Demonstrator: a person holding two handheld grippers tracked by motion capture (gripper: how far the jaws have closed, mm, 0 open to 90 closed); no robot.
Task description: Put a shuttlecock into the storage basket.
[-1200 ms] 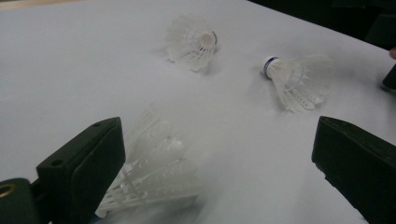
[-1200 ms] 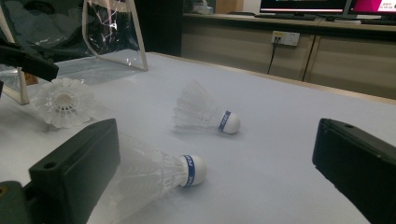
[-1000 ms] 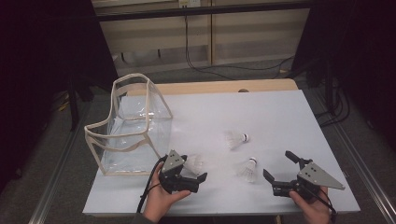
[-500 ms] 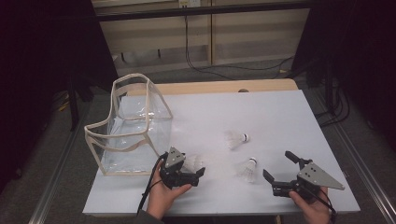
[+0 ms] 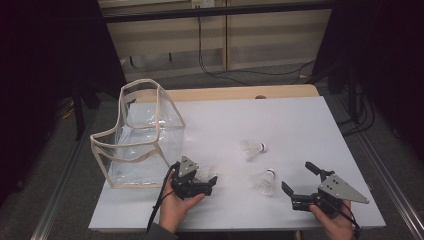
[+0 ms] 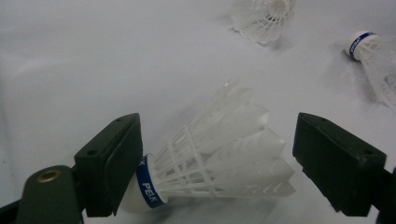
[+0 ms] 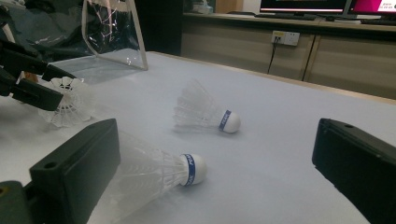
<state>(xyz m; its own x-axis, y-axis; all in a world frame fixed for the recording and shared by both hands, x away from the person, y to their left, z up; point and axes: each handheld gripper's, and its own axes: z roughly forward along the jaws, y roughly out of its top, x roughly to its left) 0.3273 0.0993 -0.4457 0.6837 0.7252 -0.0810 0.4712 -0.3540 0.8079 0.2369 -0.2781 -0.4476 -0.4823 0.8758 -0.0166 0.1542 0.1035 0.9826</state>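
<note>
Three white shuttlecocks with blue-banded corks lie on the white table (image 5: pixel 290 115). One shuttlecock (image 6: pixel 219 154) lies between the jaws of my left gripper (image 6: pixel 219 140), which have just been closing. Its cork touches one pad, and the other pad stands clear of the feathers, so the gripper is open. From above, that left gripper (image 5: pixel 206 179) sits near the front edge, by the bag. My right gripper (image 5: pixel 298 177) rests open at the front right. A second shuttlecock (image 7: pixel 159 170) lies just beside its left jaw, and the third shuttlecock (image 7: pixel 205 114) lies farther off.
A clear plastic bag with beige trim (image 5: pixel 140 135) stands upright with its top open at the table's left, just behind the left gripper. Dark floor and cables surround the table, with a cabinet wall (image 5: pixel 225 35) behind it.
The left gripper's jaws have narrowed around the shuttlecock, and the hand has shifted slightly. The right gripper and the other two shuttlecocks have stayed put.
</note>
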